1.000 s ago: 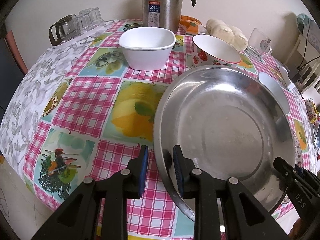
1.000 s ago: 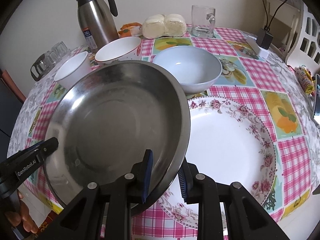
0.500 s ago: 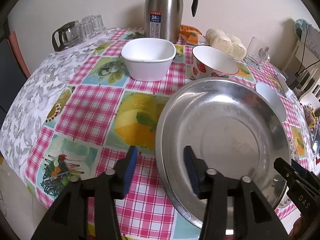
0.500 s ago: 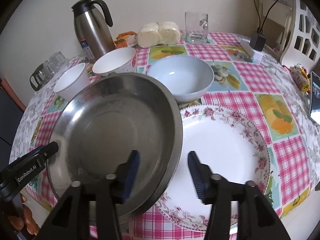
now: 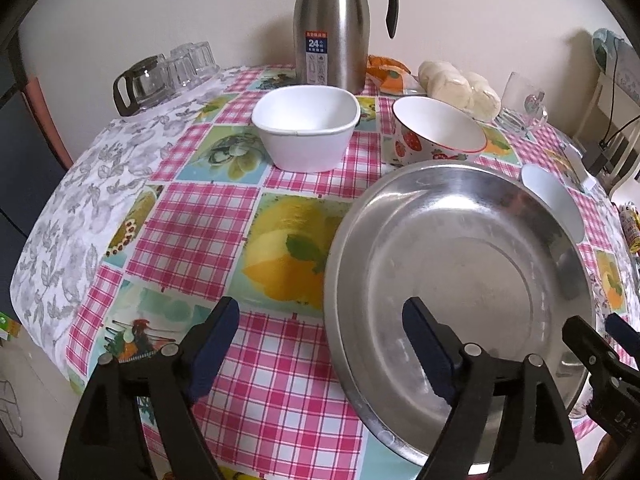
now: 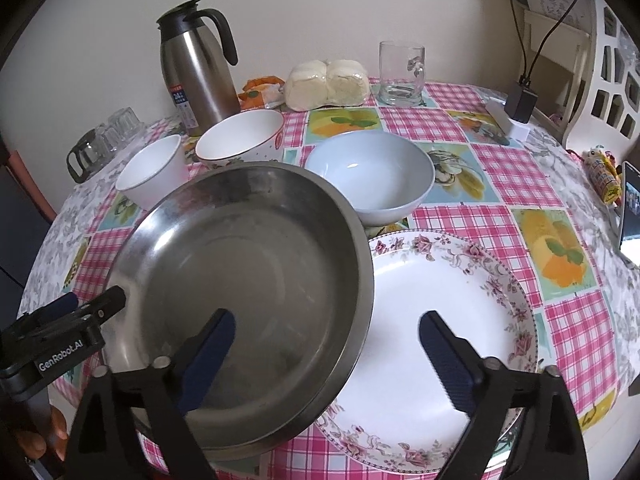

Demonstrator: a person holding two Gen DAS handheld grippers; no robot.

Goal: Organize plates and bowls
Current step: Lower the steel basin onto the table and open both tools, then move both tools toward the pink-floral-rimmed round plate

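A large steel plate [image 5: 460, 272] [image 6: 248, 292] lies near the table's front edge, its right side resting on a floral-rimmed white plate [image 6: 440, 320]. My left gripper [image 5: 320, 348] is open, its jaws either side of the steel plate's left rim without touching. My right gripper [image 6: 326, 352] is open, its jaws either side of the steel plate's right rim. Behind stand a white square bowl [image 5: 306, 132] [image 6: 154, 172], a strawberry-patterned bowl [image 5: 438, 132] [image 6: 240, 138] and a pale blue bowl [image 6: 372, 176] [image 5: 554, 200].
A steel thermos jug [image 5: 332, 24] [image 6: 198, 68], wrapped buns [image 6: 328, 84], a glass mug [image 6: 402, 74], a glass pot with upturned glasses [image 5: 160, 74], a charger [image 6: 520, 104] and a phone [image 6: 632, 208] stand around the table's back and right edges.
Both grippers have opened and let go of the steel plate, which has settled down onto the floral plate and table. Both grippers have drawn back a little.
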